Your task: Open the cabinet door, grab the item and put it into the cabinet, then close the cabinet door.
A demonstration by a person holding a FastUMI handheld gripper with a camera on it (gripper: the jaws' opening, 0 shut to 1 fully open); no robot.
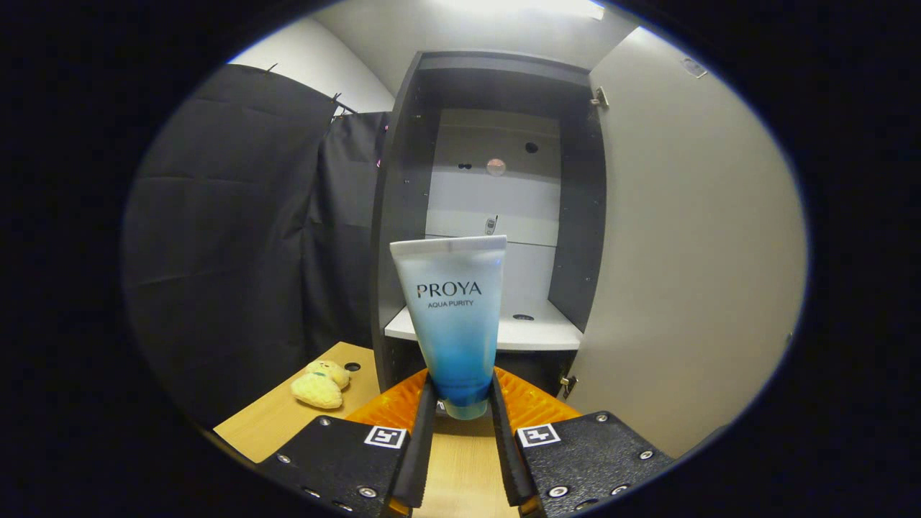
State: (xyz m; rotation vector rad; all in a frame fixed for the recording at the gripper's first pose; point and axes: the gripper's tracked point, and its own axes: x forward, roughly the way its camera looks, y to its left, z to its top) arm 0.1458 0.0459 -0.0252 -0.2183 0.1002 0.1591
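A blue and white tube [453, 316] stands upright between my fingers, cap end down, and my gripper [463, 403] is shut on its lower part. Beyond it the dark cabinet [403, 216] is open, with its pale door [691, 252] swung out to the right. The tube is held in front of the cabinet's white shelf [540, 332], which lies a little further back. The cabinet's pale back wall [496, 187] has a few small holes.
A yellow plush toy [320, 385] lies on the wooden table [288, 424] to the left of my fingers. Black cloth [237, 237] hangs left of the cabinet. The open door stands close on the right.
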